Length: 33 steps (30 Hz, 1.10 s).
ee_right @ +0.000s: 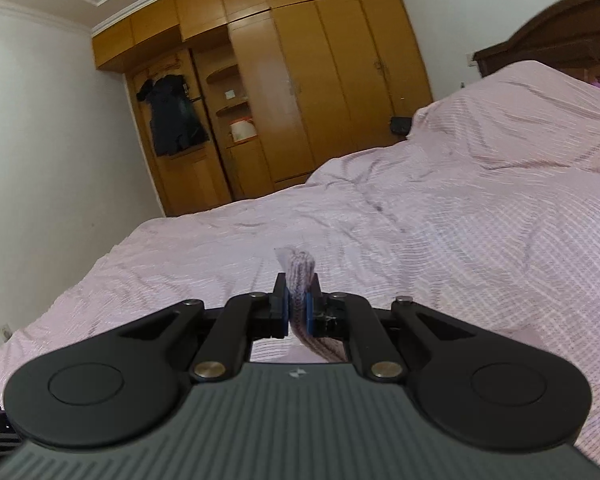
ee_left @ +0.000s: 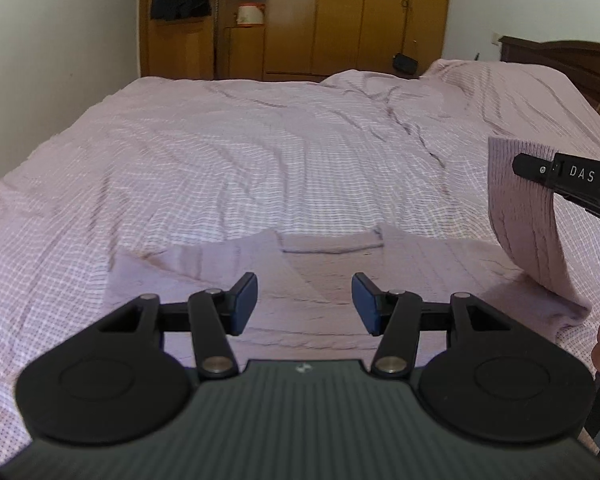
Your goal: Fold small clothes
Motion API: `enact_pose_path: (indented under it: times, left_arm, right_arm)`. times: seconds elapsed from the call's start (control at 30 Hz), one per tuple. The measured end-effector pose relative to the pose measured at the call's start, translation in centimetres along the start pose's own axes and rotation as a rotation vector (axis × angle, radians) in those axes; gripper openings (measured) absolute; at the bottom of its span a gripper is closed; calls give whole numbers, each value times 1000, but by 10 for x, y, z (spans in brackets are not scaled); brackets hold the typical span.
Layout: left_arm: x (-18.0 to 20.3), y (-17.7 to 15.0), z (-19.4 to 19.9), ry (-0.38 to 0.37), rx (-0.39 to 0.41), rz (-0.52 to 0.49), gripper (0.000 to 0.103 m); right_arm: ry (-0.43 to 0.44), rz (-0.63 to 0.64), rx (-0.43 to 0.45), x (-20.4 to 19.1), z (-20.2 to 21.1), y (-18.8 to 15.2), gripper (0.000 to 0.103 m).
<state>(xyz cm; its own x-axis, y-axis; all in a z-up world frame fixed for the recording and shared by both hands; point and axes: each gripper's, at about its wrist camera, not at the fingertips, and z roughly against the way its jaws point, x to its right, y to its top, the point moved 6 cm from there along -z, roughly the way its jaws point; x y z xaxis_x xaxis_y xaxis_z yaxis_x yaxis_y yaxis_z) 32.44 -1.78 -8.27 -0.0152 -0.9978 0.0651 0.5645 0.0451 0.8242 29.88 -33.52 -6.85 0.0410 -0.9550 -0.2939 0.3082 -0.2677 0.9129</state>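
Observation:
A pale lilac knitted sweater (ee_left: 320, 276) lies flat on the bed in the left wrist view, neckline away from me. My left gripper (ee_left: 304, 300) is open and empty, hovering just above the sweater's middle. My right gripper (ee_right: 299, 300) is shut on the sweater's sleeve (ee_right: 298, 272). In the left wrist view that sleeve (ee_left: 520, 216) is lifted at the right, hanging from the right gripper (ee_left: 518, 168), whose black finger is marked DAS.
The bed (ee_left: 240, 160) has a rumpled pink checked cover, with a pillow mound (ee_left: 500, 88) at the far right and a dark headboard (ee_left: 572, 60). A wooden wardrobe (ee_left: 320, 16) stands beyond the bed, a white wall (ee_left: 52, 40) at the left.

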Motion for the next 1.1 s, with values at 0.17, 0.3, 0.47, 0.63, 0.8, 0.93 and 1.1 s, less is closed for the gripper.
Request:
enact_pose_path:
  times: [0.17,0.3,0.47,0.63,0.8,0.93,1.1]
  left_arm:
    - [-26,0,2,-35,-5,69,54]
    - [-45,-6,-2,-56,5,116,54]
    - [-66,-23,-12,-17,-5,113,54]
    - [-93,-29,-14,17,-19,220,54]
    - [-93,-29,-12,49,-4,188,54]
    - [-97,-30,-13,56,-7,175,54]
    - [-109,-35,-17,88,-29,208,54]
  right_arm:
    - [16,74,-34,-49,3,-3,8]
    - [15,139,-38,-84,3,-5,8]
    - [17,154,-51,-123,-4,-16,8]
    - [65,172,-70,-163,-4,-31,8]
    - [89,199,-99,-196,-8,-52,8]
    - [90,194,-134,-194,-15,-71,8]
    - [179,74,-273,-188,-34,-98,10]
